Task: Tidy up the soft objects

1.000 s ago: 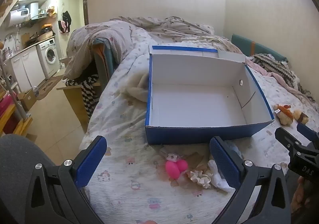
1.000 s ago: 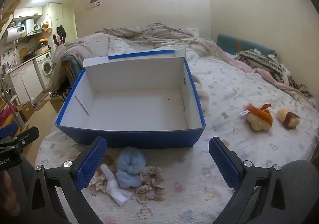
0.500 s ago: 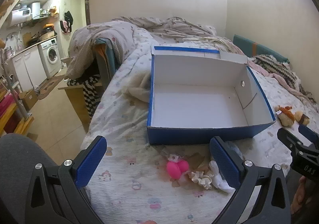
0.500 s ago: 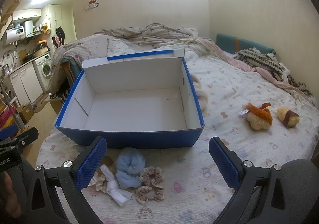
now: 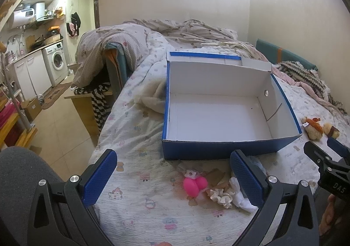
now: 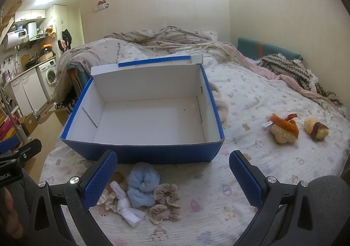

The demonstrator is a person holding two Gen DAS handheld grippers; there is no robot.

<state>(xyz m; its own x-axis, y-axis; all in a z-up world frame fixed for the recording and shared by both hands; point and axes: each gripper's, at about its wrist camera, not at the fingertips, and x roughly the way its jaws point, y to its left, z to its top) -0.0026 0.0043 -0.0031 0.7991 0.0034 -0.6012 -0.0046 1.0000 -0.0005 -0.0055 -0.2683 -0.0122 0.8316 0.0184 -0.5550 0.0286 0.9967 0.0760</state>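
- Seen from the left wrist, the left gripper [image 5: 172,174] hovers low over the patterned white bedsheet [image 5: 135,130], level and pointing forward, its blue-padded fingers [image 5: 99,177] spread wide with nothing between them.
- Just ahead sits the open blue cardboard box with a white inside [image 5: 221,101], empty.
- Between the fingers lie a bright pink soft toy [image 5: 194,184], a cream scrunchie [image 5: 221,195] and a knotted white cloth [image 5: 241,196], all near the box's front wall.
- At the right edge the right gripper [image 5: 328,156] shows from the side, a fingertip of the hand [image 5: 328,217] below it.
- From the right wrist, that same right gripper [image 6: 172,174] also hangs level, fingers [image 6: 246,180] wide apart and holding nothing.
- Near its left finger lie a fluffy pale blue scrunchie [image 6: 142,184] and a beige lace-edged scrunchie [image 6: 166,202], touching each other, beside the white cloth.
- Well to the right rest an orange-and-cream plush toy [image 6: 283,128] and a small yellow-and-brown plush toy [image 6: 316,130].
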